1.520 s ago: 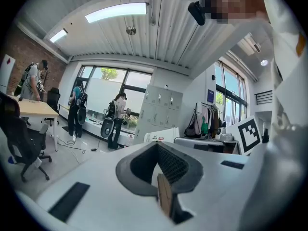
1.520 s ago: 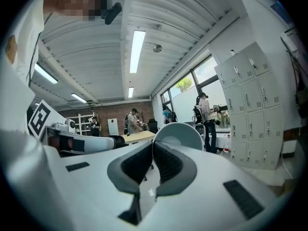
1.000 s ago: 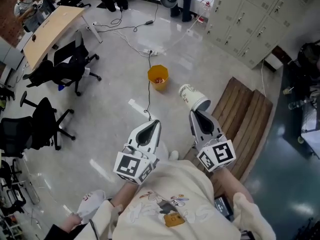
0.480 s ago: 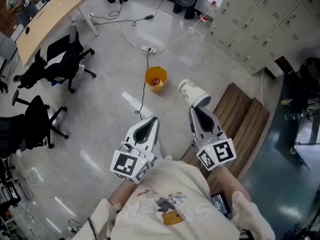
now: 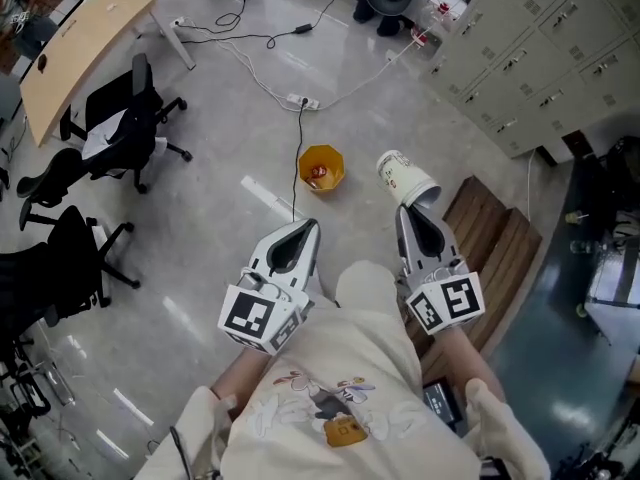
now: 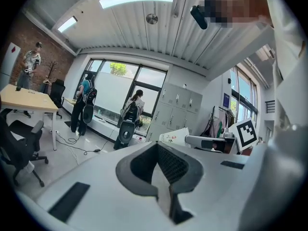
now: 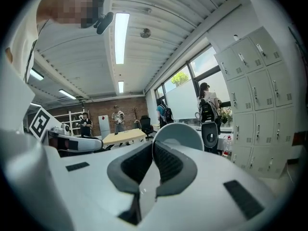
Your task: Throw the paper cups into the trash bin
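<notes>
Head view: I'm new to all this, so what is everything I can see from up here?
bin: one, orange, on the floor ahead
cup: one, white, in the right gripper
desk: one, light wood, upper left
chairs: several, black, near the desk
cables: several, black and white, across the floor
lockers: one bank, grey, upper right
bench: one, brown slats, at right
left gripper: one, white, shut, empty
right gripper: one, white, shut on the cup
</notes>
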`<state>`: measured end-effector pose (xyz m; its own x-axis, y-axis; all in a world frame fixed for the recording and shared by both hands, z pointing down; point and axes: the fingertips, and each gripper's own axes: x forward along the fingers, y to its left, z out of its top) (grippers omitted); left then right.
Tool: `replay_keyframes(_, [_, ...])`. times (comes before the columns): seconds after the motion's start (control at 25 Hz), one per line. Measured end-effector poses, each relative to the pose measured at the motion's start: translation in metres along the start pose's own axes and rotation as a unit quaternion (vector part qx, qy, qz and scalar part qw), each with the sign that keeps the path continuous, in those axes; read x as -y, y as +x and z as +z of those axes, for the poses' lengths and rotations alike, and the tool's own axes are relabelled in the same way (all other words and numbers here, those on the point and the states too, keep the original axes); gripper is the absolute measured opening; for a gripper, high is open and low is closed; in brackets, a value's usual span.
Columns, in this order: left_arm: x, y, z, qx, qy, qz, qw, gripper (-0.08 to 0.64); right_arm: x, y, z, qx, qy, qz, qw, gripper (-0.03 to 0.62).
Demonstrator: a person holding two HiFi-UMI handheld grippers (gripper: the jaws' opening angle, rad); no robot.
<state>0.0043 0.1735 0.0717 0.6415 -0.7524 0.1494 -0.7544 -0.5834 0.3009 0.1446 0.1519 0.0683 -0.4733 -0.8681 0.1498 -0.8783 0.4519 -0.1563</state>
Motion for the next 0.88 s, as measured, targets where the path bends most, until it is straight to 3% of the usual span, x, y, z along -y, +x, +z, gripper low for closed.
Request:
replay_keyframes(0.32, [-0.046, 0.088, 0.012, -0.016, -0.012, 0.026, 0.9995, 0.005, 0.055, 0.085, 0.001, -0.025, -0.017, 0.036, 0.999, 0.021])
replay_keyframes(0.6, [-0.083, 0.186, 0.035, -0.014, 0.002, 0.080, 0.9967, 0.005, 0.110, 0.160, 0.028, -0.027, -0.040, 0.137, 0.989, 0.021])
replay_keyframes(0.88, [-0.103, 0.239, 0.054, 0.009, -0.003, 0.134, 0.9910, 0.005, 0.133, 0.209, 0.036, -0.033, -0.064, 0.224, 0.972, 0.021])
